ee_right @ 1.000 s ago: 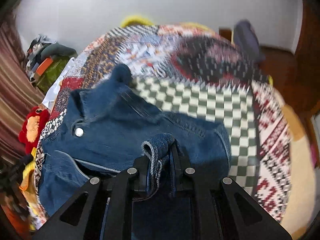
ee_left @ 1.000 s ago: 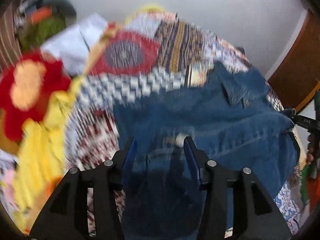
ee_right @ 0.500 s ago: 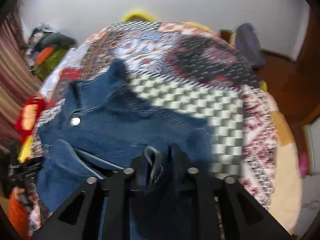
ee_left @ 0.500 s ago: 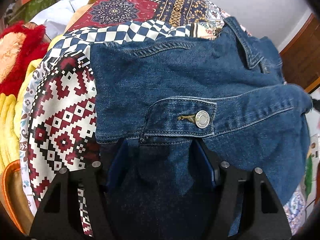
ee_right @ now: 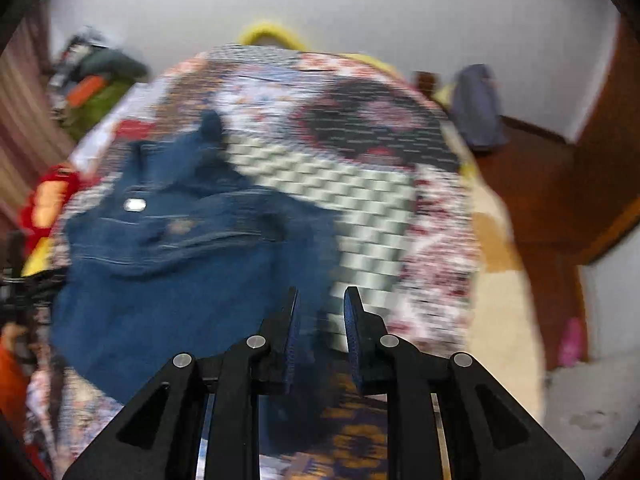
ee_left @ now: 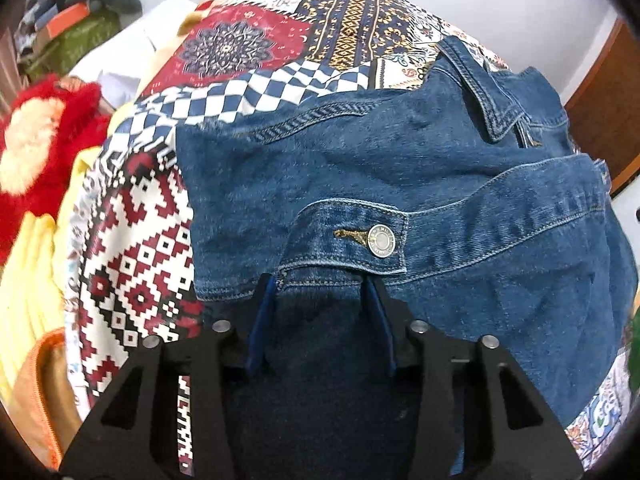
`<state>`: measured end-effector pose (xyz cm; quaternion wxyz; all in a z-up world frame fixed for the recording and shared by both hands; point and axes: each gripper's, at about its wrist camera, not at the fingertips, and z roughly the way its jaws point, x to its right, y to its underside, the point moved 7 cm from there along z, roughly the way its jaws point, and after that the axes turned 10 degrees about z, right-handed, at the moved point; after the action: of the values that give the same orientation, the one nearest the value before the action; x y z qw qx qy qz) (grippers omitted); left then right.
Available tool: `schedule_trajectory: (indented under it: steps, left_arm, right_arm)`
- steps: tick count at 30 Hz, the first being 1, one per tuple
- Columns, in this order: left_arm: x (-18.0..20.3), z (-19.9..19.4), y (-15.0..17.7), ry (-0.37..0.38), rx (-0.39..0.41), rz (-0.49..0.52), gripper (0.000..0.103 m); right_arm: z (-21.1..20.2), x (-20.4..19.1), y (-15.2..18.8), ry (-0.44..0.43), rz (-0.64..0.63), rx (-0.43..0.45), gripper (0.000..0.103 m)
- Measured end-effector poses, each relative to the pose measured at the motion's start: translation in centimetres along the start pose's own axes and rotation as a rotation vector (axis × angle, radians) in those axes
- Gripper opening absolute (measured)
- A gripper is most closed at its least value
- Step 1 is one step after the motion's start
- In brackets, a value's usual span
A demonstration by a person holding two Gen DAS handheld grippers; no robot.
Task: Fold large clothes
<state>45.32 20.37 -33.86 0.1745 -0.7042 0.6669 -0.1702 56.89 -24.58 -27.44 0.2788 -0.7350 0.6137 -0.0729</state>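
Observation:
A blue denim jacket (ee_left: 400, 184) lies folded on the patchwork bedspread (ee_left: 132, 248). Its sleeve cuff with a metal button (ee_left: 382, 242) lies across the body. My left gripper (ee_left: 320, 284) is open, its fingers straddling dark denim just below the cuff. In the blurred right wrist view the jacket (ee_right: 180, 248) lies to the left. My right gripper (ee_right: 322, 300) is open and empty above the jacket's right edge.
A red and cream plush toy (ee_left: 36, 140) and yellow fabric (ee_left: 32, 280) lie left of the jacket. A pile of clothes (ee_right: 92, 80) sits at the far left. Wooden floor (ee_right: 560, 200) and a dark bag (ee_right: 478, 108) are beyond the bed's right side.
My right gripper has let go of the denim fold it held and drawn back. My left gripper has come down low onto the jacket, still open.

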Motion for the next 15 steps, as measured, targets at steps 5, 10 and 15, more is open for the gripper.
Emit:
schedule_trajectory:
  steps: [5, 10, 15]
  left_arm:
    - [-0.1, -0.1, -0.5, -0.05, 0.023, 0.026, 0.034]
    - [-1.0, -1.3, -0.6, -0.092, 0.064, 0.02, 0.024]
    - [-2.9, -2.1, -0.8, -0.167, 0.066, 0.05, 0.01]
  right_arm:
    - [4.5, -4.9, -0.3, -0.052, -0.045, -0.056, 0.017]
    - [9.1, -5.1, 1.0, 0.097, -0.117, -0.085, 0.017]
    - [8.7, -3.6, 1.9, 0.177, -0.179, -0.065, 0.017]
